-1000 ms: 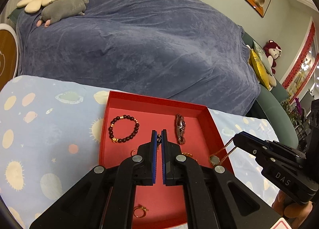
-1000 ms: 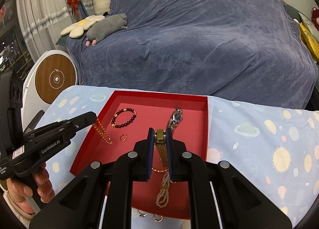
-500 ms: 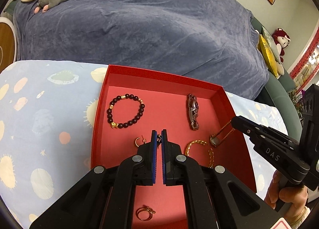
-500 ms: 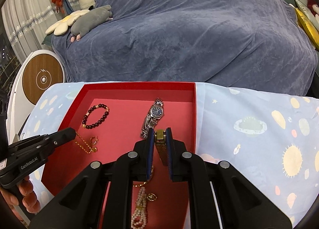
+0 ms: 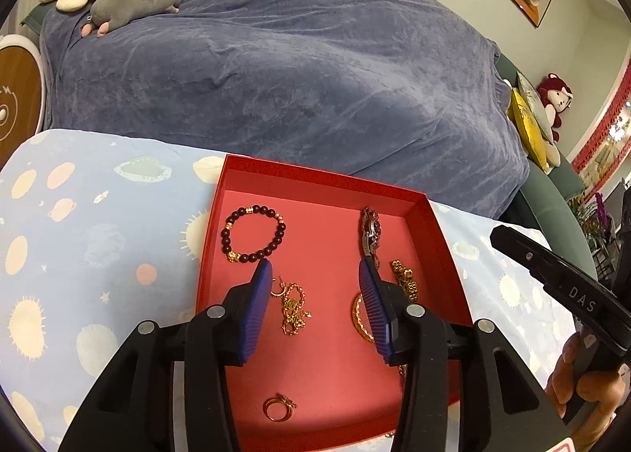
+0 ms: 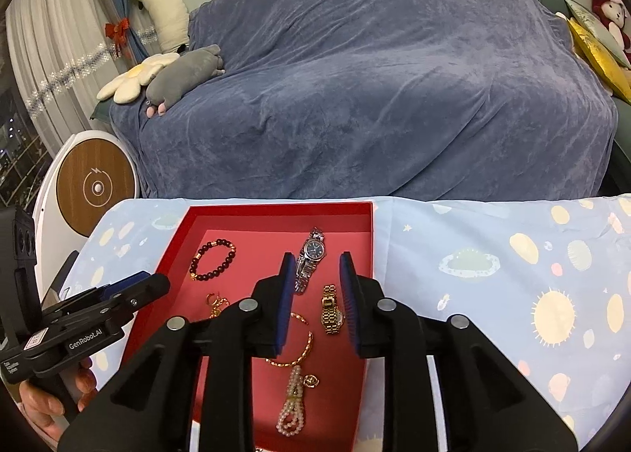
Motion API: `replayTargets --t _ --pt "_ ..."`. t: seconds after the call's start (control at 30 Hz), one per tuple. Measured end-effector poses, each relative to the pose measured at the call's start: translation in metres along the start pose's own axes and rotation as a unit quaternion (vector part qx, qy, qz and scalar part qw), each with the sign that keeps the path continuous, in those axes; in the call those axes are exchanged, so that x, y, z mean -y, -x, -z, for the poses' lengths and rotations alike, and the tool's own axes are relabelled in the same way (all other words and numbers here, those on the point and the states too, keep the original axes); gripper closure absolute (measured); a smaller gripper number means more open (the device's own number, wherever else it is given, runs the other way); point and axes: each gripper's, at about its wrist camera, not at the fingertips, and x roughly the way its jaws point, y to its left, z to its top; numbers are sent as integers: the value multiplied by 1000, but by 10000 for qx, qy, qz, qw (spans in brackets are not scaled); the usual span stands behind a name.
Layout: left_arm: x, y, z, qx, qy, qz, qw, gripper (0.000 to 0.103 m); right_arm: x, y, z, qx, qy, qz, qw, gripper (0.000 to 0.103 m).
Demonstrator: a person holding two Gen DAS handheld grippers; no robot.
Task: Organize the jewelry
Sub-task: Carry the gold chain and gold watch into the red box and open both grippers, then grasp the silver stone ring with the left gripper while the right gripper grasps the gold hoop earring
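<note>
Both pairs of tongs stand wide apart and hold nothing: the left tongs [image 5: 315, 274] hang low over the middle of the red tray [image 5: 315, 178], and the right tongs [image 6: 317, 268] hover over its right half in the right wrist view. Every piece in view lies loose on the tray floor, so the gathering looks largely done.

Nearest, at the bottom of the left wrist frame, lies a gold ring [image 5: 279, 406] on its own. In the right wrist frame a pearl strand [image 6: 292, 408] sits lowest, a small gold charm [image 6: 310, 380] just beside it, and above them a thin gold bangle [image 6: 299, 345] curves partly under the left finger of the right tongs.

In the middle band, a tangled gold chain [image 5: 294, 310] lies between the fingers of the left tongs with a small earring [image 5: 280, 288] just beside it; the gold watch [image 6: 331, 308] lies straight between the fingers of the right tongs.

Farthest, the silver watch [image 6: 311, 257] rests upper right of the tray and the dark bead bracelet [image 5: 254, 233] upper left, well apart from each other.

I see nothing left on the counter [image 6: 512, 274] outside the tray, though the tray's near edge is hidden behind the tongs. What remains, in my judgement, is tidying: the chain is bunched and the near pieces crowd together.
</note>
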Motion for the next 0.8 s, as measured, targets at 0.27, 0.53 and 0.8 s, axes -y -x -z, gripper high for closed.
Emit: replayTargets --t 0.27,0.53,0.8 --pt "2 25 35 -49 -417 -207 9989 58 -23 37 42 -123 549 115 9983 76" --pt "4 47 64 -67 -626 -295 9976 58 -19 49 116 -650 374 61 9972 74" --pt "6 58 95 -226 -890 -433 9948 58 -27 22 146 -1040 493 166 9932 74"
